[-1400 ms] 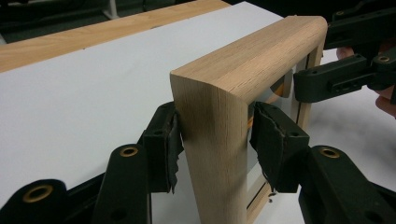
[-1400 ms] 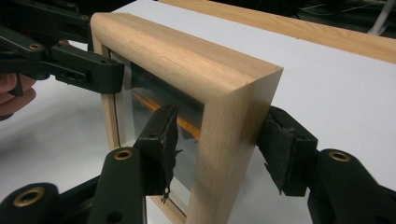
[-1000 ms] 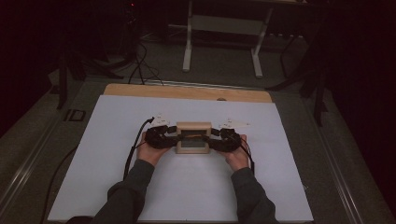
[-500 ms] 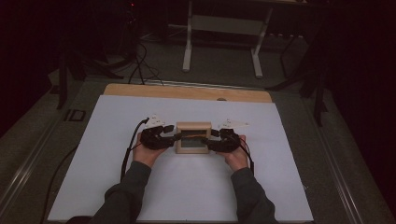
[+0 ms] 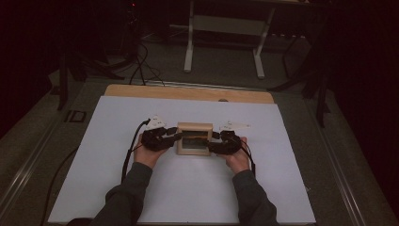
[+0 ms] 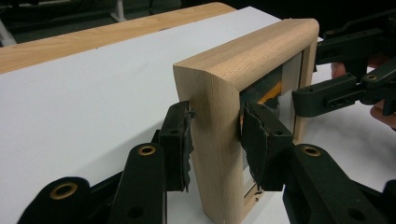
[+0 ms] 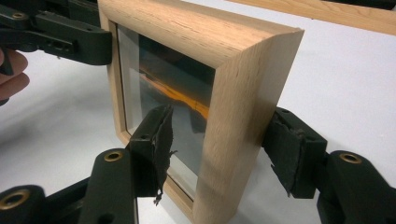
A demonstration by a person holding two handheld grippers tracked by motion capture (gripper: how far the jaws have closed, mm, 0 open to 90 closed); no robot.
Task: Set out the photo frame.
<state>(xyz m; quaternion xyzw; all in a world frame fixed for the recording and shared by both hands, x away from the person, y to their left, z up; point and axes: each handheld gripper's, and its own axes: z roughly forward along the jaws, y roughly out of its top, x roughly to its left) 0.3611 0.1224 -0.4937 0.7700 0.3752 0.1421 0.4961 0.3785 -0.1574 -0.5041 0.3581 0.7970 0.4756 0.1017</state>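
A small light-wood picture frame (image 5: 193,128) with glass stands upright on the white sheet (image 5: 188,188), a gripper at each end. My left gripper (image 5: 178,136) straddles its left side; the jaws have just been closing, and both pads (image 6: 180,140) press the wood (image 6: 219,93) front and back. My right gripper (image 5: 212,142) straddles the right side (image 7: 243,107). Its jaws have just been closing a little: the back pad (image 7: 285,149) touches the wood, while the front pad (image 7: 156,144) stands a little off the glass (image 7: 159,79).
A wooden strip (image 5: 188,92) runs along the table's far edge. Beyond it are dark floor, cables (image 5: 141,66) and a white-legged stand (image 5: 190,47). The person's hands and grey sleeves (image 5: 131,197) reach in from the near edge.
The left gripper's jaws have narrowed onto the frame's left side. Both hands and the frame have hardly shifted.
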